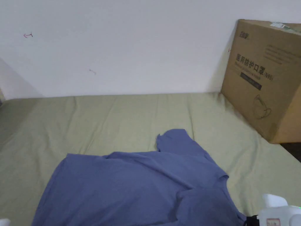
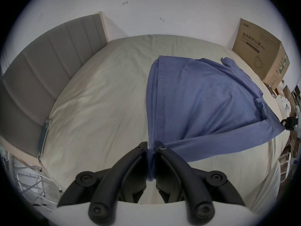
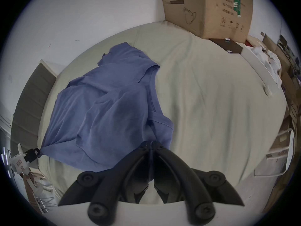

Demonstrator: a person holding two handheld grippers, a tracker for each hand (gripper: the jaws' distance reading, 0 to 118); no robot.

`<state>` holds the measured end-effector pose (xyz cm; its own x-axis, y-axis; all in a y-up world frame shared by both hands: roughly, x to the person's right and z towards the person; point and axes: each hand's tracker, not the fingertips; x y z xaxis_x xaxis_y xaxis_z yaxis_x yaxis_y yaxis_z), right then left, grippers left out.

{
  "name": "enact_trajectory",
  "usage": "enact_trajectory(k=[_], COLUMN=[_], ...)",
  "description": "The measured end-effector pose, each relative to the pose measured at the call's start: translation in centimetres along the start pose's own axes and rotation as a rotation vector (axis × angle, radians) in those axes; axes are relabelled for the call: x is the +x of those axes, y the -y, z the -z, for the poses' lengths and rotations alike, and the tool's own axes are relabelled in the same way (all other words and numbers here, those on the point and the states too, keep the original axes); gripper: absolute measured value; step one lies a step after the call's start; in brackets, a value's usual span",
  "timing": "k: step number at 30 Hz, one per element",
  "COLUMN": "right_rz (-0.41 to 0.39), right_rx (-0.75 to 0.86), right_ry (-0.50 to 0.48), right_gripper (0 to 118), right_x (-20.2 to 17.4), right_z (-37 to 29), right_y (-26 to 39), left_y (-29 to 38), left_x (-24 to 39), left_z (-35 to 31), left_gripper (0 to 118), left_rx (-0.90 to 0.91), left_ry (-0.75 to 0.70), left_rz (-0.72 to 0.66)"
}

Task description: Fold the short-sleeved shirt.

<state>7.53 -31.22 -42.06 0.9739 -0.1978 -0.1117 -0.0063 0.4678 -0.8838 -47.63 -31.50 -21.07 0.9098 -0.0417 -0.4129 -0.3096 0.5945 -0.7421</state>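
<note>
- The blue short-sleeved shirt (image 1: 132,185) lies on the bed (image 1: 123,117), which is covered in a pale green sheet, with its near edge lifted off the sheet by both grippers.
- In the left gripper view, the left gripper (image 2: 151,149) has its fingers (image 2: 140,148) closed narrow on a bunched corner of the shirt's hem; cloth runs down between them.
- In the right gripper view, the right gripper (image 3: 151,144) likewise pinches a gathered bit of the shirt between nearly closed fingers (image 3: 160,148), near a sleeve and just below the neckline.
- The cloth stretches fairly taut between the two grips, so the shirt's long axis, hem to collar, runs left to right across the person, with the hem at the left gripper and the collar end at the right.
- The rest of the shirt lies away from both grippers, toward the wall; the far sleeve (image 1: 173,141) points toward the cardboard box (image 1: 264,76) standing at the right end of the bed.
- By my judgement, the coming move is either to spread the shirt flat or to carry the held edge over to the far one; both grippers are equally engaged and would have to travel together to keep the edge straight.
- The body is still rumpled, so a fold made now would likely trap creases.
</note>
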Motion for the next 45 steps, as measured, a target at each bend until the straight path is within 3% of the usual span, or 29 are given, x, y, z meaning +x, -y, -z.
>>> enact_trajectory(k=[5,6,7,8,9,11,14,17,19,22,23,27,31,36,37,38,39,40,45], right_rz=[-0.007,-0.001,0.021,0.074,0.100,0.094,-0.019,-0.075,-0.094,-0.154,-0.161,-0.094,-0.158,-0.150,-0.161,-0.175,-0.186,-0.189,-0.194], right_rx=[-0.028,-0.030,-0.031,-0.027,-0.022,-0.023,0.033,0.092,0.141,0.209,0.205,0.154,0.109,0.082,0.081,0.075,0.069,0.067,0.051], right_ry=[0.040,0.043,0.042,0.017,-0.005,0.015,0.081,0.059,0.026,0.034,0.047,0.024,0.033,-0.009,-0.008,-0.012,-0.019,-0.023,-0.040], right_gripper=[3,3,3,10,26,75,86,86,81,17,6,0,0,0,0,0,0,0,0], right_x=[2.2,2.8,3.2,3.5,3.7,3.4,2.5,1.1,0.0,-2.1,-2.7,-4.0,-5.6,-7.4,-7.8,-8.1,-8.5,-8.7,-10.0], right_z=[-2.5,-2.4,-2.5,-2.5,-2.5,-2.5,-3.3,-5.0,-5.9,-6.2,-5.7,-2.8,-0.3,2.0,2.6,3.0,3.5,3.8,4.9], right_y=[6.4,7.2,7.9,8.2,8.4,8.2,7.0,5.2,3.9,2.8,2.7,3.6,3.0,0.3,-0.2,-0.6,-1.1,-1.4,-2.4], left_y=[5.9,6.8,7.5,7.8,8.0,7.8,6.3,4.1,2.6,1.3,1.2,2.3,1.4,-3.6,-5.1,-6.7,-8.5,-10.1,-18.1], left_x=[-0.5,-0.5,-0.5,-0.4,-0.4,-0.4,-0.2,0.4,1.1,2.2,2.8,3.5,3.0,2.4,2.1,1.8,1.5,1.0,0.4], left_z=[-2.4,-2.6,-2.7,-2.6,-2.6,-2.9,-4.3,-6.0,-6.6,-6.0,-5.2,-2.4,0.1,3.2,4.2,5.0,6.2,7.3,13.3], left_gripper=[7,9,18,39,55,81,89,89,79,5,0,0,0,3,22,54,74,84,85], left_rx=[-0.040,-0.050,-0.059,-0.071,-0.083,-0.098,-0.047,0.029,0.071,0.088,0.054,-0.056,-0.098,-0.082,-0.076,-0.079,-0.096,-0.112,-0.113], left_ry=[-0.006,0.000,0.017,0.026,0.023,0.015,0.032,0.043,0.068,0.086,0.084,0.117,0.117,0.088,0.087,0.095,0.118,0.118,0.101], left_rz=[0.038,0.034,0.035,0.031,0.022,0.009,-0.017,-0.007,-0.001,0.005,0.026,0.051,-0.021,-0.041,-0.051,-0.075,-0.107,-0.119,-0.180])
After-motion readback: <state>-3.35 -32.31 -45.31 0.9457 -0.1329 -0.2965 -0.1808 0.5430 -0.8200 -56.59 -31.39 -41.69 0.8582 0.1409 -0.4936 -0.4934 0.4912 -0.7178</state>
